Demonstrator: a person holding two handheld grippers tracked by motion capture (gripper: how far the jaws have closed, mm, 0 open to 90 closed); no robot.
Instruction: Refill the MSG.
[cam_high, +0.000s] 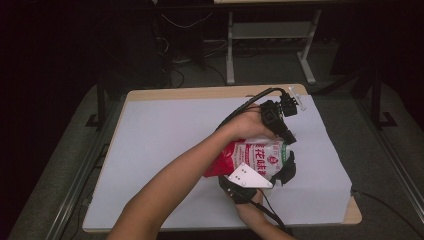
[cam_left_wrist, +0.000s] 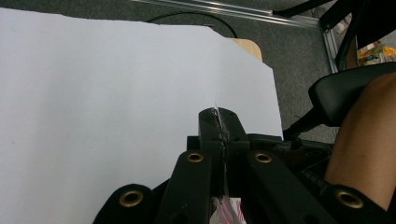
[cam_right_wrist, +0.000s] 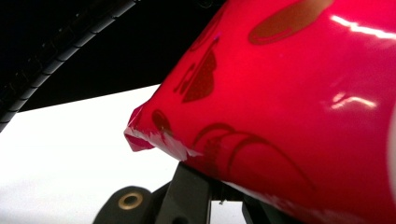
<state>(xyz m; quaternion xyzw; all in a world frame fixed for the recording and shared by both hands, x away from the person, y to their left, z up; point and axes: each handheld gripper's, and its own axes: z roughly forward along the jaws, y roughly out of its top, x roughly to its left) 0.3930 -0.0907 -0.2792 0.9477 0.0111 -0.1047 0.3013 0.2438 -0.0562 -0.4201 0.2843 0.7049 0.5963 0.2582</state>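
A red and white snack bag (cam_high: 250, 157) is held up over the right half of the table, between both grippers. My left gripper (cam_high: 288, 138), on the arm that reaches across from the lower left, is shut on the bag's far edge. In the left gripper view, the jaws of the left gripper (cam_left_wrist: 218, 116) pinch a thin strip of film, and a bit of the bag (cam_left_wrist: 229, 212) shows below. My right gripper (cam_high: 286, 172), with its grey plate (cam_high: 247, 176), is shut on the near right side. The glossy red bag (cam_right_wrist: 280, 93) covers that gripper's jaws in the right gripper view.
White paper (cam_high: 165, 145) covers the wooden table, whose bare edge (cam_high: 210, 92) shows at the back. A metal desk frame (cam_high: 270, 35) and cables stand beyond it on the floor. A black chair (cam_left_wrist: 345, 93) and the person's leg (cam_left_wrist: 364, 140) lie past the table's corner.
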